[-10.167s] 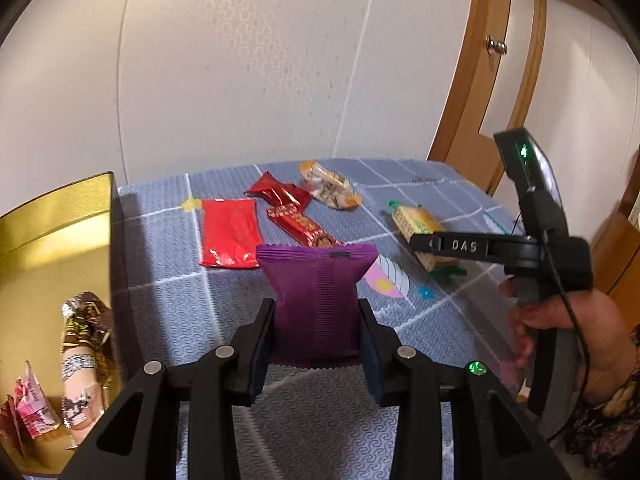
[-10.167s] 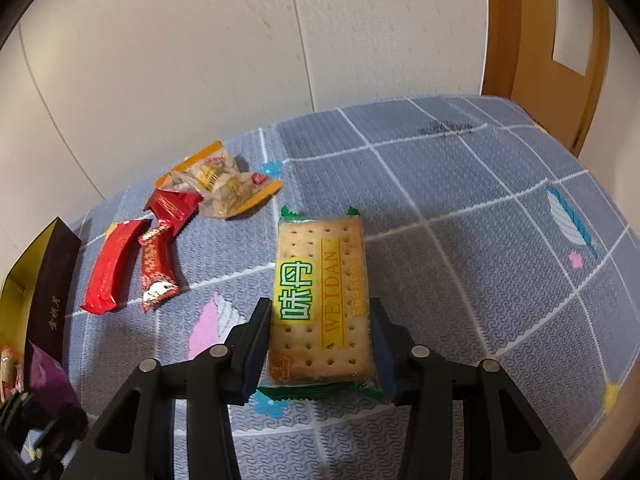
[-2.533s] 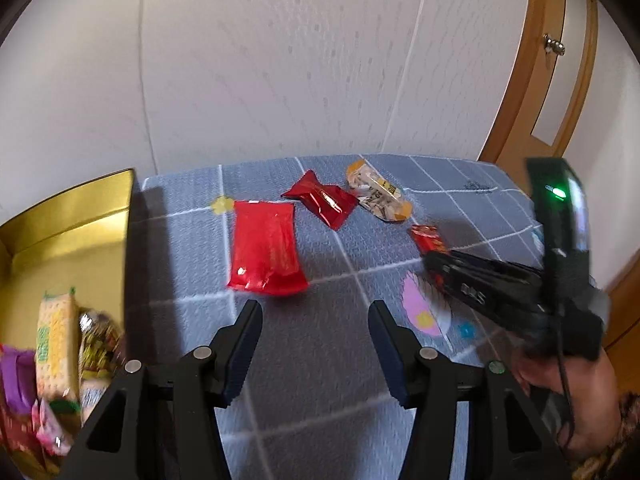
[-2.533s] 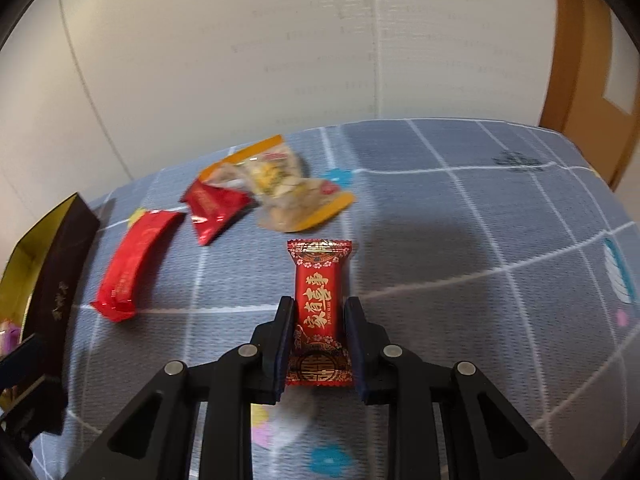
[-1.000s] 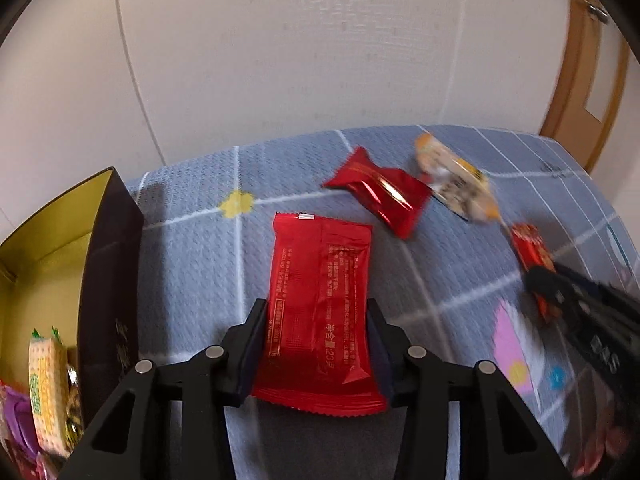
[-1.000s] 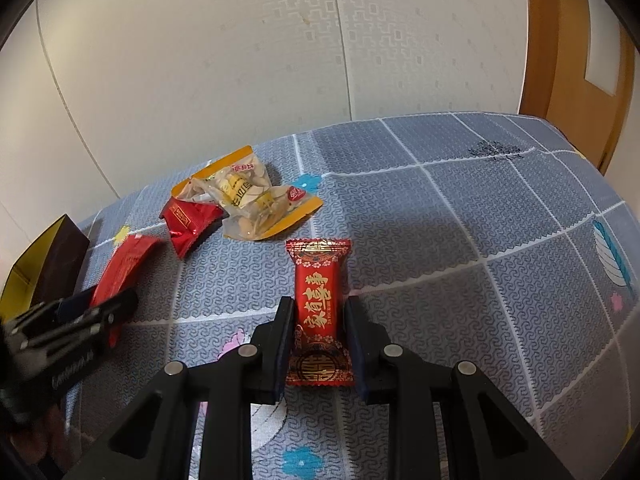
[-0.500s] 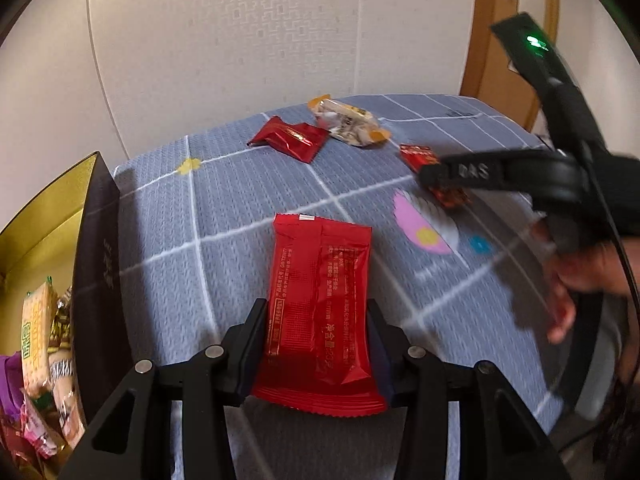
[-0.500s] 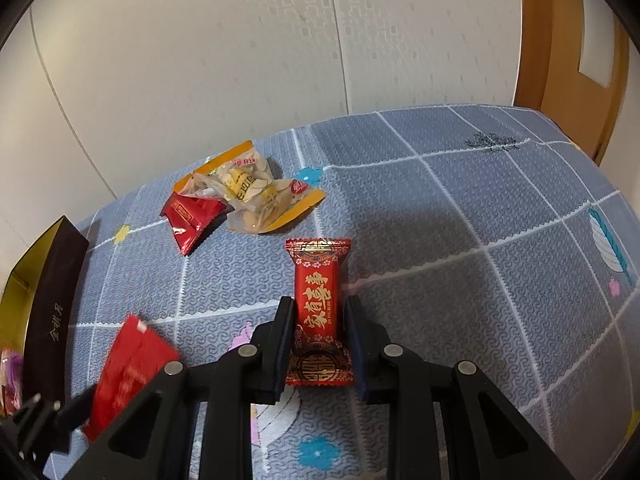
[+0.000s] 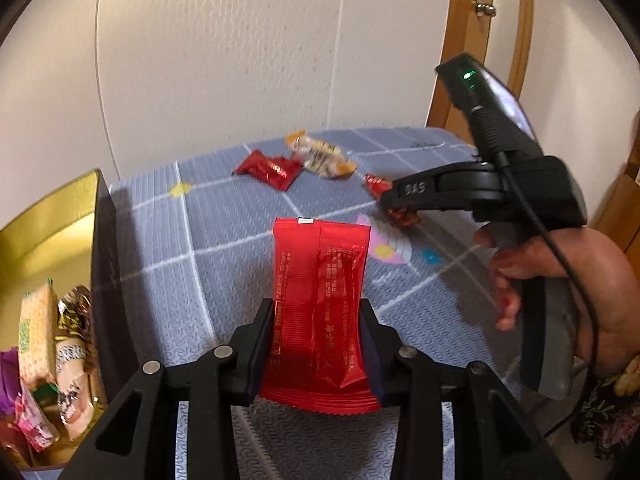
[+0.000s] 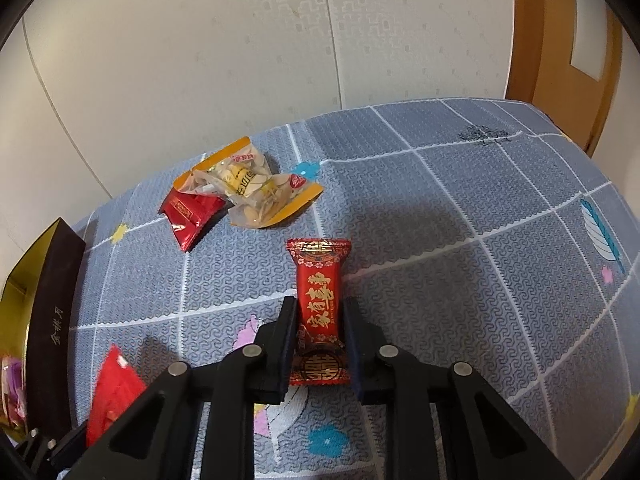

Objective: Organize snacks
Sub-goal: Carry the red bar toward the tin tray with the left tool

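Note:
My left gripper point(image 9: 316, 308) has its jaws closing on a flat red packet point(image 9: 320, 276), which is squeezed and creased between the pads and held above the blue patterned cloth point(image 9: 224, 280). The same packet point(image 10: 112, 396) shows at the lower left of the right wrist view. My right gripper point(image 10: 319, 306) is shut on a small red candy bar point(image 10: 319, 280) with gold characters, low over the cloth. A gold-lined box point(image 9: 48, 224) stands at the left, with a cracker pack point(image 9: 34, 332) and other snacks inside.
A red pouch point(image 10: 190, 210) and a clear pack with yellow edges point(image 10: 248, 184) lie together on the far part of the cloth. A person's hand point(image 9: 560, 272) holds the right gripper's handle. A wooden door frame point(image 10: 560, 40) stands at the far right, a white wall behind.
The left gripper has raised the red packet off the cloth and pressed it narrower, so it is creased. The right gripper has stayed in place with the candy bar.

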